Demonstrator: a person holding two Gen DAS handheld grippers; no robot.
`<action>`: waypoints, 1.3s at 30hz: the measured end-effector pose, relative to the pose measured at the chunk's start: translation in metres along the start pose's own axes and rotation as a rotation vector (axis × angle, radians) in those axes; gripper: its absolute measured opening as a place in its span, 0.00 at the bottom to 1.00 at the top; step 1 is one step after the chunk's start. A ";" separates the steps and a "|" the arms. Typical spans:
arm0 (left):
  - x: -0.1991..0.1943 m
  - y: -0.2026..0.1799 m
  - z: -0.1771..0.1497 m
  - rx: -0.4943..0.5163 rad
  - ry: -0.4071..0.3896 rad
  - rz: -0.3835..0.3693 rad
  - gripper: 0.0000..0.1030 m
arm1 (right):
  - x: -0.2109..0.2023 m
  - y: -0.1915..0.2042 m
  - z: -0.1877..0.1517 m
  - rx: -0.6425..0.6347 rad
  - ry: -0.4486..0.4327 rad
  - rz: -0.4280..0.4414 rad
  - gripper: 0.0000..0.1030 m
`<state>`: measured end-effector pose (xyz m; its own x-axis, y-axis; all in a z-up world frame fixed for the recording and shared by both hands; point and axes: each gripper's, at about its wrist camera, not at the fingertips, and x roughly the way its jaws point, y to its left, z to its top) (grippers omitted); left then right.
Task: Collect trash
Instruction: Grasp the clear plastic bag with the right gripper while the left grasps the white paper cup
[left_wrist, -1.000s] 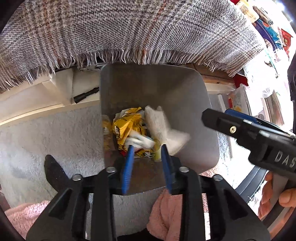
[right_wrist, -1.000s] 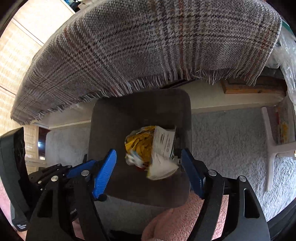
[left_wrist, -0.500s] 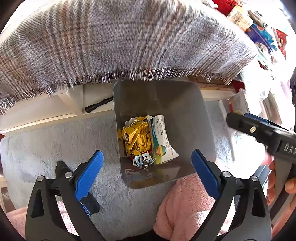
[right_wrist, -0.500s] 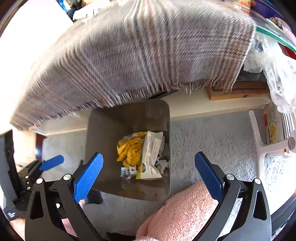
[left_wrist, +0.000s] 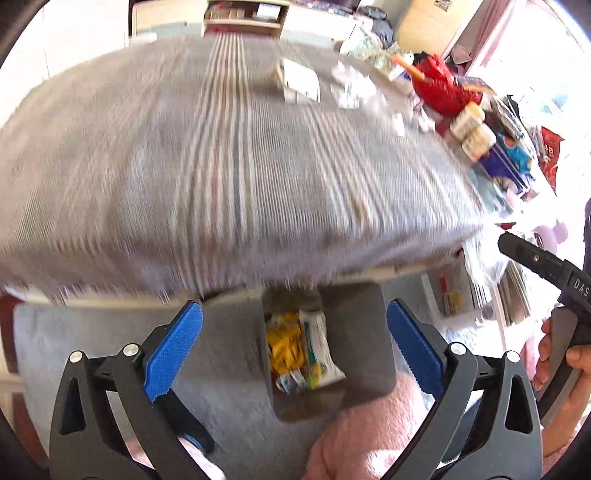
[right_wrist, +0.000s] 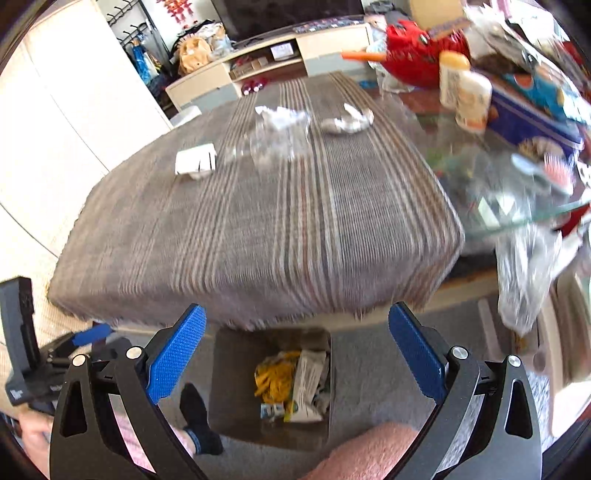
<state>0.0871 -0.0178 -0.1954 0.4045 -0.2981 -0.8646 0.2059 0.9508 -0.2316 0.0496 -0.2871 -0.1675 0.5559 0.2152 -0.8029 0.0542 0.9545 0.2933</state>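
Observation:
A grey bin (left_wrist: 364, 332) stands on the carpet by the table, holding a yellow wrapper (left_wrist: 284, 345) and a white printed paper (left_wrist: 319, 341). My left gripper (left_wrist: 295, 347) hangs above it, its jaws opening wide with nothing between them. My right gripper (right_wrist: 295, 354) is open and empty above the same bin (right_wrist: 236, 373). On the plaid cloth (right_wrist: 258, 206) lie a white carton (right_wrist: 195, 160), crumpled clear plastic (right_wrist: 280, 129) and a crumpled paper (right_wrist: 347, 120). Both now views are blurred.
Right of the cloth, a glass tabletop (right_wrist: 517, 192) carries bottles (right_wrist: 472, 99), a red bag (right_wrist: 417, 55) and a blue box (right_wrist: 535, 107). A plastic bag (right_wrist: 524, 280) hangs off its edge. A foot in a dark sock (right_wrist: 195, 417) and a pink fluffy leg (right_wrist: 369, 454) flank the bin.
Both grippers opened wide, dropped the white paper into the bin, and rose. The tabletop and its litter have come into view.

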 end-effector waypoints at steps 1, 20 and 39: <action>-0.003 -0.001 0.011 0.016 -0.014 0.019 0.92 | 0.000 0.001 0.006 -0.004 -0.007 -0.001 0.97; 0.056 0.007 0.162 0.003 -0.125 0.091 0.92 | 0.089 0.001 0.133 0.011 -0.015 0.006 0.97; 0.129 0.006 0.226 -0.040 -0.070 0.114 0.91 | 0.155 -0.004 0.171 0.020 0.021 0.051 0.62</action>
<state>0.3421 -0.0697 -0.2076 0.4850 -0.1921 -0.8532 0.1199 0.9810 -0.1528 0.2770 -0.2929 -0.2042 0.5406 0.2680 -0.7975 0.0425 0.9380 0.3441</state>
